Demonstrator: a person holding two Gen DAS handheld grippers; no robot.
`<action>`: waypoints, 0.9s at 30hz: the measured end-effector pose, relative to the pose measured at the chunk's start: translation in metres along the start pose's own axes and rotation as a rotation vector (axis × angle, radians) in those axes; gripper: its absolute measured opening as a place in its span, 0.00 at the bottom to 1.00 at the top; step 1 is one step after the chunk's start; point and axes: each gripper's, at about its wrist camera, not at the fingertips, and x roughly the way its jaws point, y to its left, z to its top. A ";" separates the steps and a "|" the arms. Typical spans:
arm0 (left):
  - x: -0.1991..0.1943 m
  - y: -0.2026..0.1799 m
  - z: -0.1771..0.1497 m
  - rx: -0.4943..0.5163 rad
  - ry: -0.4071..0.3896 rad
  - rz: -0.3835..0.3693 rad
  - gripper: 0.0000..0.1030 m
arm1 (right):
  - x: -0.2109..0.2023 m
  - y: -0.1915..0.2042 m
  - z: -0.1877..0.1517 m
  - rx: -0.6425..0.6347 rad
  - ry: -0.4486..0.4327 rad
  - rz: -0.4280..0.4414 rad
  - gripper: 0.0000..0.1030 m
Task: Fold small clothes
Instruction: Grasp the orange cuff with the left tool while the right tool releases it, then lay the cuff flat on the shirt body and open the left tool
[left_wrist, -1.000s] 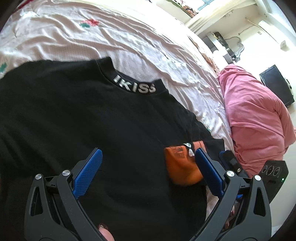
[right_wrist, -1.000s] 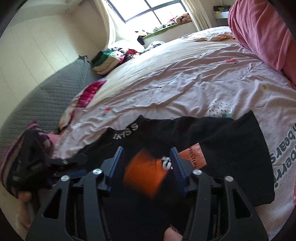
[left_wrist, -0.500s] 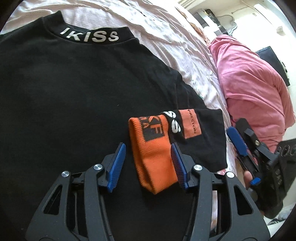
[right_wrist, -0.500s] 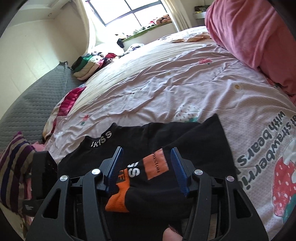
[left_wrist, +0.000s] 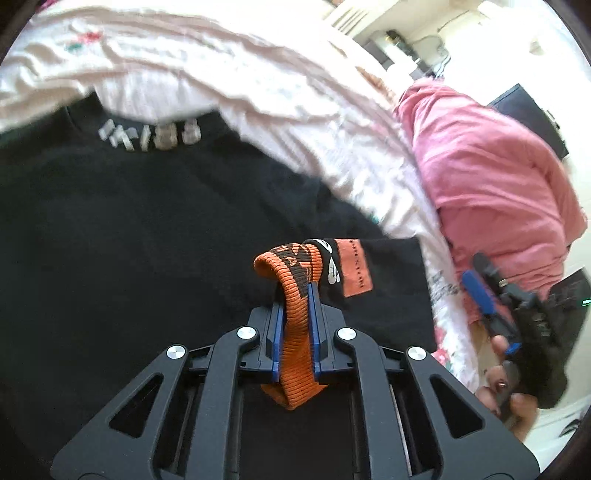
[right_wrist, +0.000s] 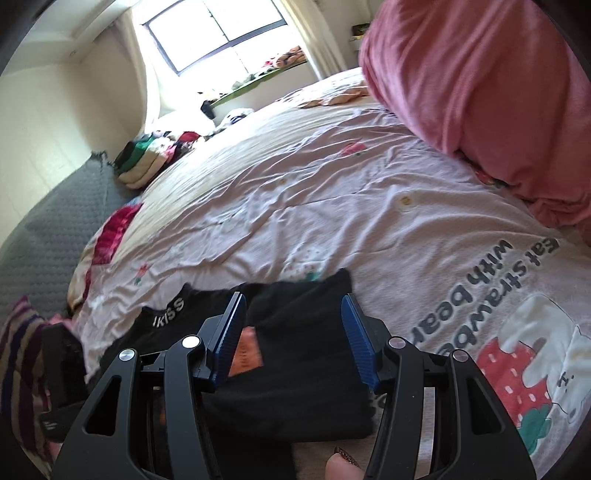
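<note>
Sock cuff (left_wrist: 295, 332) pinched between our left gripper (left_wrist: 295, 314) fingers, just closed, while our right gripper (right_wrist: 291, 332) gapes empty over the black shirt (left_wrist: 129, 240); a loose pinch may drop it mid-fold.

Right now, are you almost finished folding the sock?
Not yet. The black shirt already lies flat on the bed. The left gripper has just closed and pinches the orange sock's cuff. The right gripper hangs open above the black cloth. Folding the sock over is still left.
</note>
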 end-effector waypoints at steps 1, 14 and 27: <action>-0.012 -0.001 0.004 0.014 -0.026 0.006 0.05 | 0.000 -0.003 0.001 0.012 0.001 0.004 0.51; -0.114 0.023 0.023 -0.003 -0.219 0.017 0.04 | 0.008 0.008 -0.005 -0.007 0.029 0.014 0.52; -0.142 0.061 0.014 -0.031 -0.234 0.086 0.04 | 0.018 0.029 -0.016 -0.084 0.052 0.013 0.52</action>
